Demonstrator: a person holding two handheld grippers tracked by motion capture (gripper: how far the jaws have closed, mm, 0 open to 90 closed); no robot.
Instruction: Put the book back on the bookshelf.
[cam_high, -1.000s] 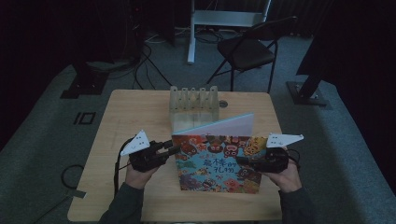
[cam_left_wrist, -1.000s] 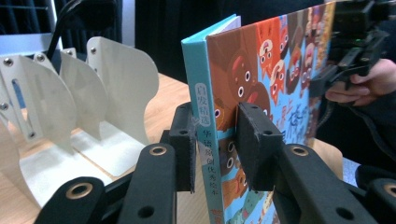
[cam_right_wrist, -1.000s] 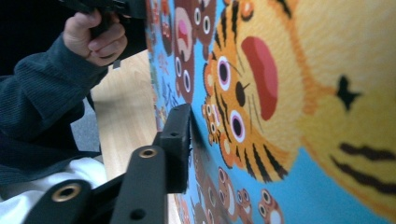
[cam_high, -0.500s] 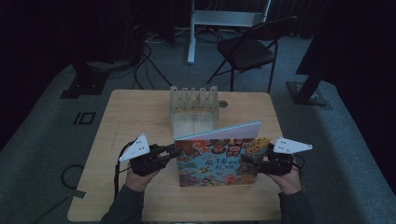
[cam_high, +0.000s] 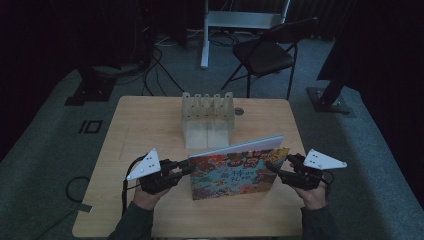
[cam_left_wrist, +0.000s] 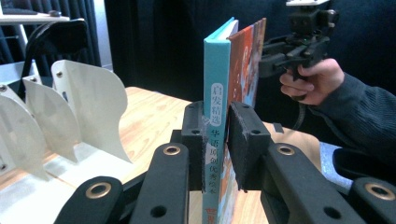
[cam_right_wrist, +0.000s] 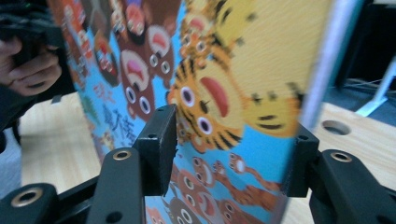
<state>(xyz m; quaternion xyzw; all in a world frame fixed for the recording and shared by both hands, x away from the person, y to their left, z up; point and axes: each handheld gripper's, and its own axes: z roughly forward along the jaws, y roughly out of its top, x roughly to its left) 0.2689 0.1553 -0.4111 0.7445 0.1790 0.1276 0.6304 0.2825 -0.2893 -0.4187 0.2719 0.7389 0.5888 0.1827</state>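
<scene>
Stiff, light hardcover picture book (cam_high: 235, 167): left claw (cam_high: 186, 170) clamps its teal spine, right claw (cam_high: 272, 168) its opposite edge.

We hold a picture book (cam_high: 235, 169) upright over the counter (cam_high: 130, 125), left gripper (cam_high: 186, 170) clamped on its left edge, right gripper (cam_high: 272, 168) on its right. A slotted rack (cam_high: 207, 119) stands just behind it.

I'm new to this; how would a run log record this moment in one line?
left gripper: shut on book spine | right gripper: shut on book's other edge | book: upright, before rack
</scene>
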